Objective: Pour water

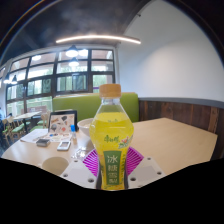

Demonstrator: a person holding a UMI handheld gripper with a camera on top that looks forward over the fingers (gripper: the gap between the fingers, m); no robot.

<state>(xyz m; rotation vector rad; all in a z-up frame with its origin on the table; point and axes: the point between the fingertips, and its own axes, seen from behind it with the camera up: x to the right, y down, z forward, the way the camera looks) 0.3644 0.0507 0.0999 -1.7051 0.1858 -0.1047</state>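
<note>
A yellow drink bottle (112, 135) with an orange cap and a green label stands upright between my fingers. My gripper (112, 165) is shut on the bottle, with both magenta pads (91, 164) pressed against its lower sides. The bottle looks lifted above a light wooden table (170, 135). A pale cup (84, 133) stands on the table just behind and to the left of the bottle, partly hidden by it.
A blue-and-white box (62, 123) and small items (64, 145) lie left on the table. A green sofa back (90, 103) runs behind the table. Windows fill the left wall. A dark wood partition (185, 112) stands at the right.
</note>
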